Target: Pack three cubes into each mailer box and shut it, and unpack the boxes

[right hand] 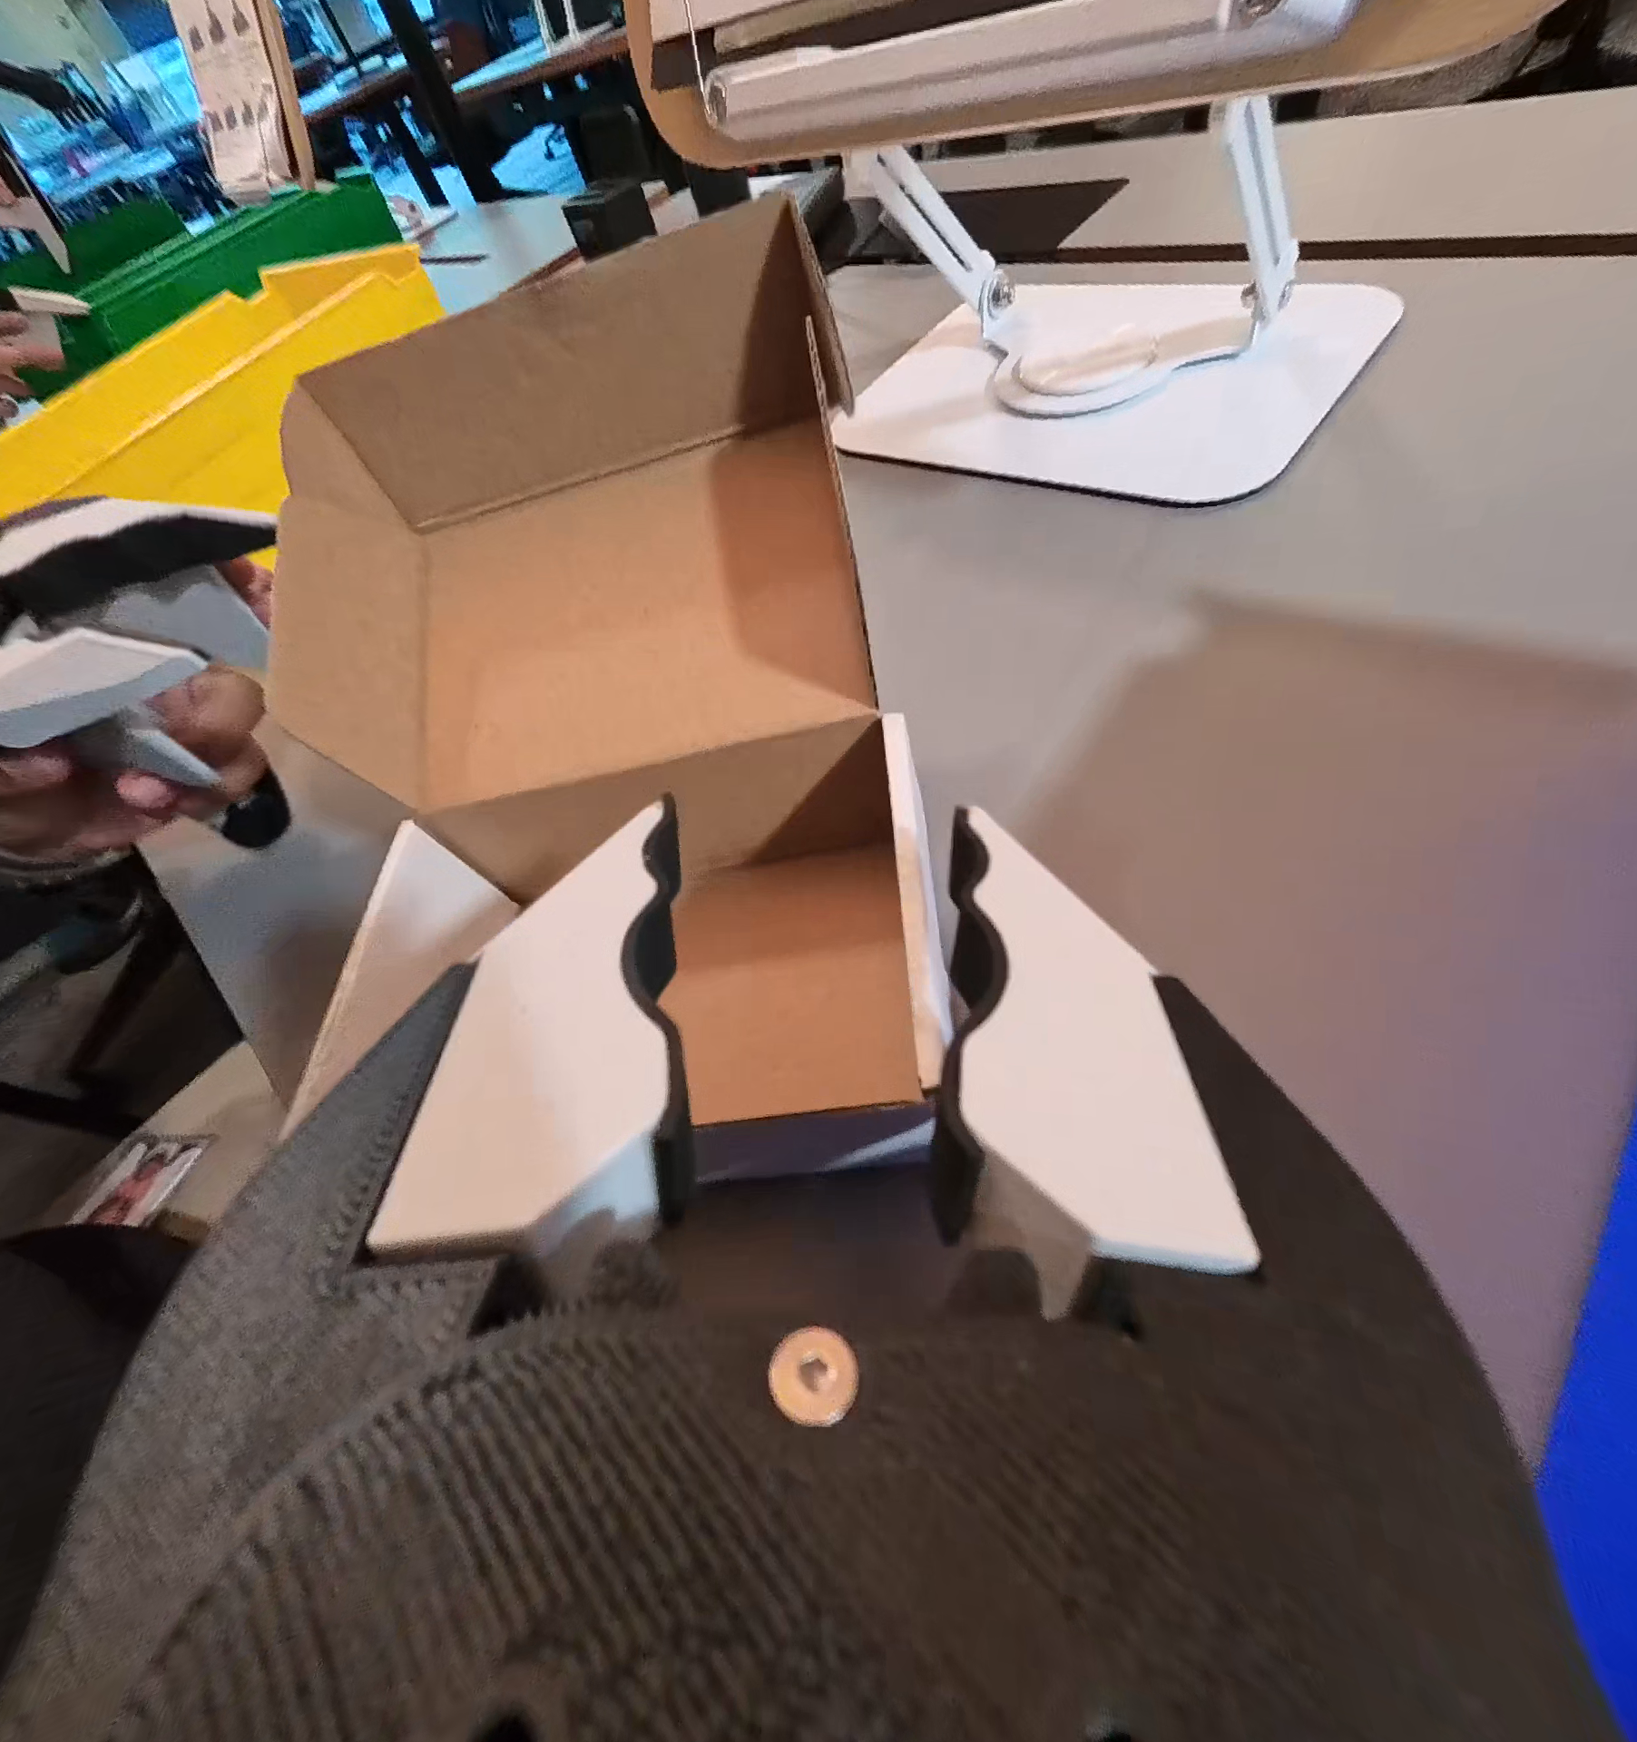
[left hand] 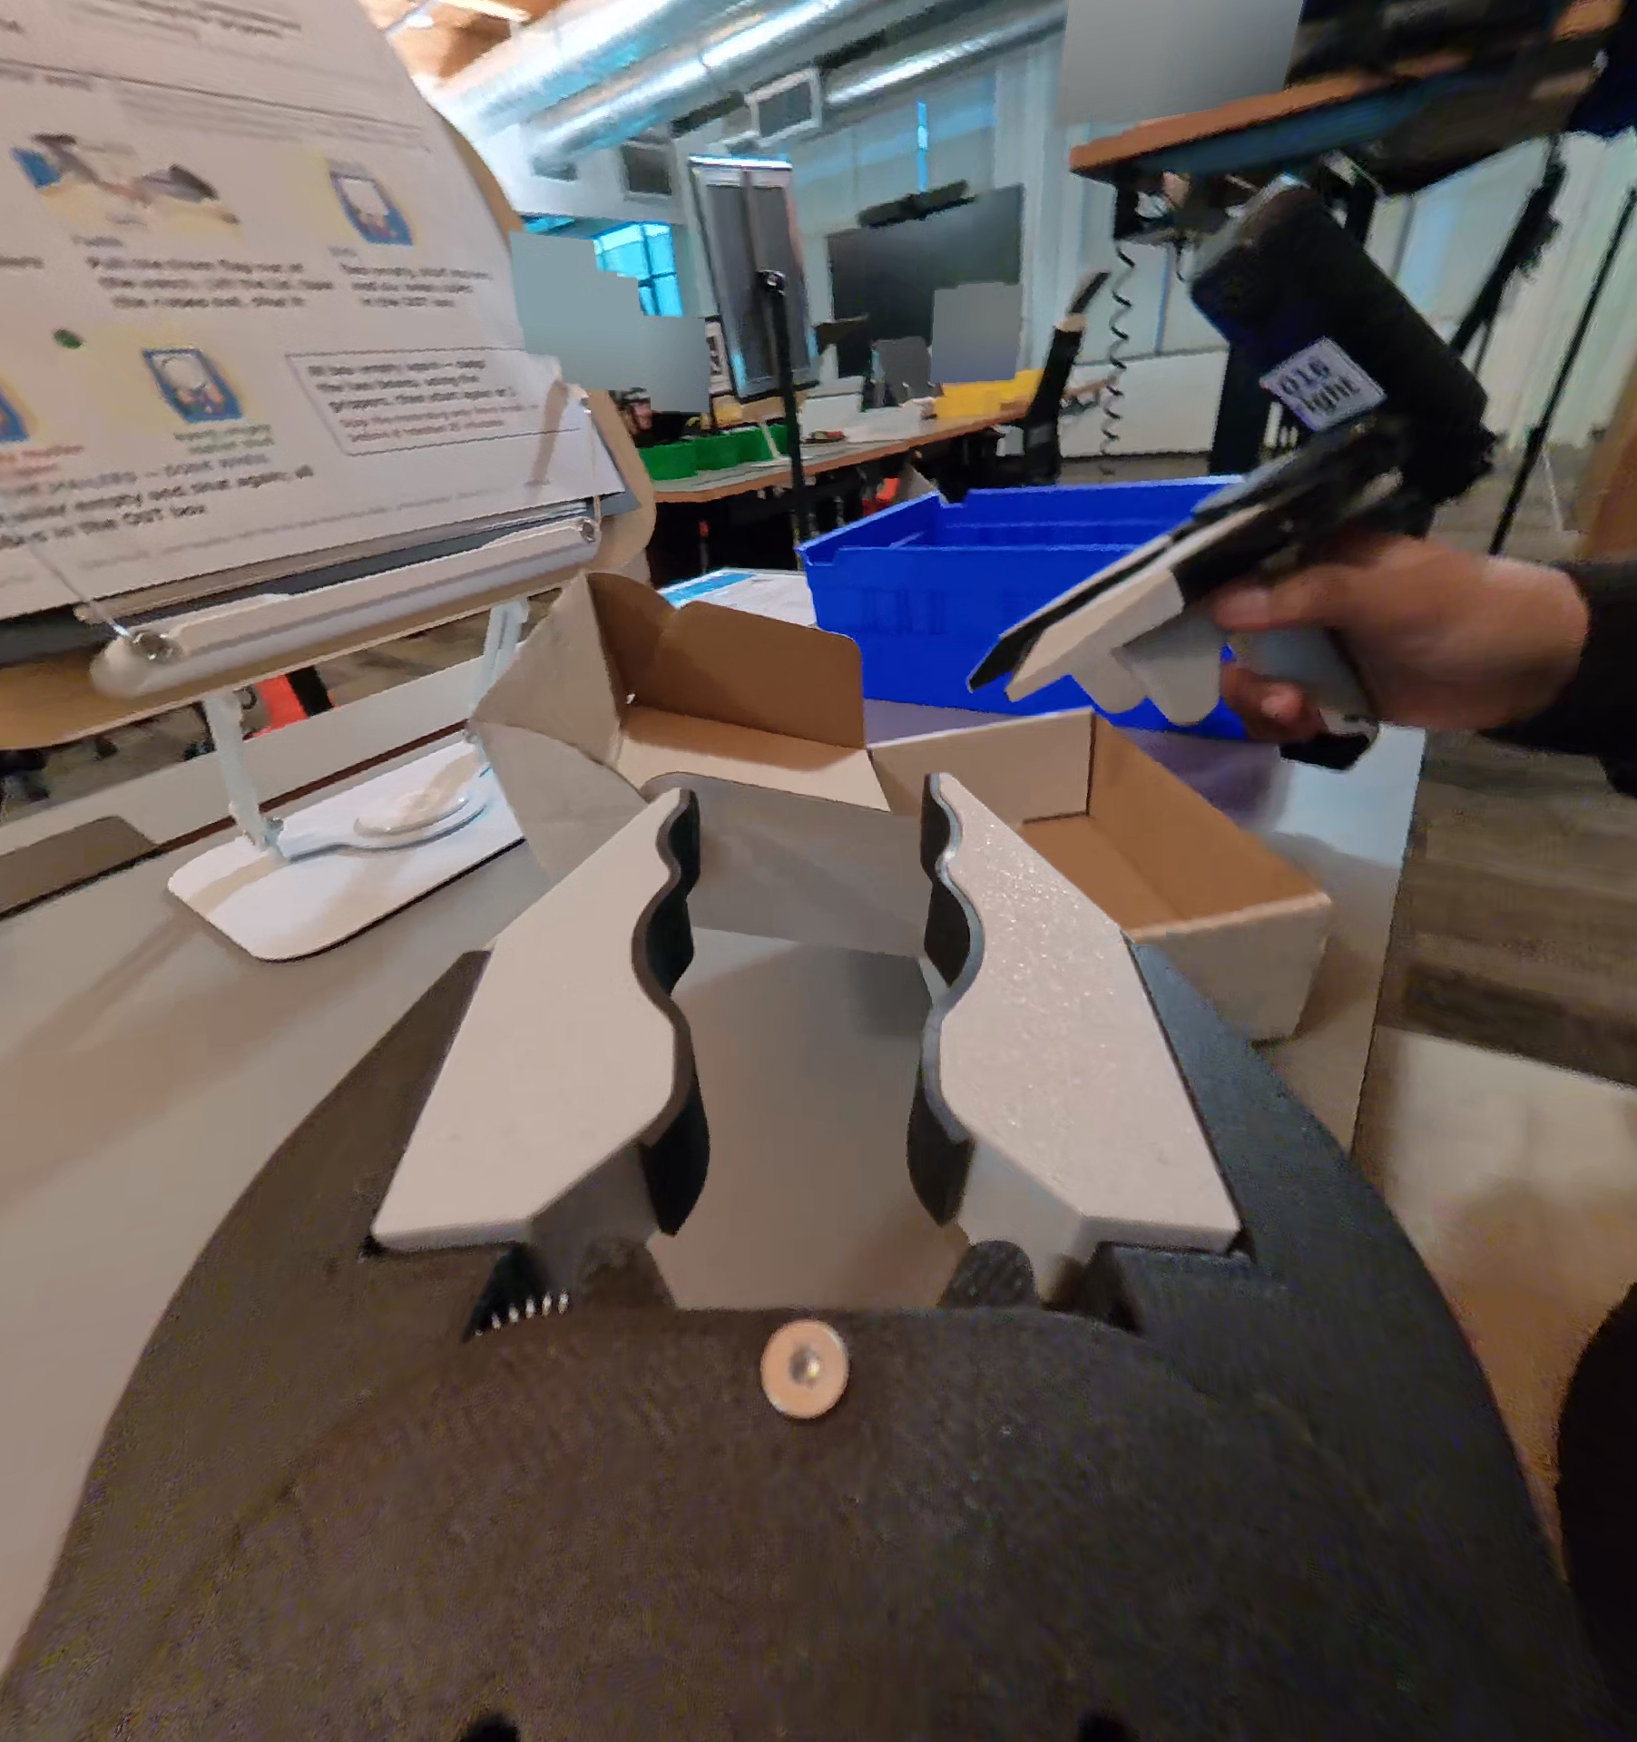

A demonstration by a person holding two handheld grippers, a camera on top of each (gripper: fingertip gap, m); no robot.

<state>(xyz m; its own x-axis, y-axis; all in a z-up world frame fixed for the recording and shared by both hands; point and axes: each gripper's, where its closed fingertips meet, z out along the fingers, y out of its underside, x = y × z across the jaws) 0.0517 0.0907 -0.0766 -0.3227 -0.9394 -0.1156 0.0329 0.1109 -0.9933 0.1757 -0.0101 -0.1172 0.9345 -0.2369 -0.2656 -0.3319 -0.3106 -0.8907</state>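
An open cardboard mailer box (right hand: 796,990) stands on the table with its lid (right hand: 560,566) raised; the part of its inside that shows is empty. No cubes are in view. My right gripper (right hand: 813,820) is open and empty, hovering over the box's near end. In the left wrist view the box (left hand: 1173,867) lies ahead to the right with its lid (left hand: 749,679) up. My left gripper (left hand: 810,801) is open and empty, close to the box's white outer wall. The right gripper (left hand: 1013,660) shows above the box, and the left gripper (right hand: 89,603) shows beside the lid.
A blue bin (left hand: 984,566) stands behind the box. A yellow bin (right hand: 183,396) and a green bin (right hand: 230,236) sit beyond it. A white document stand (left hand: 324,877) with an instruction sheet (left hand: 230,283) overhangs the grey table (right hand: 1267,613). The table edge (left hand: 1399,848) drops off at right.
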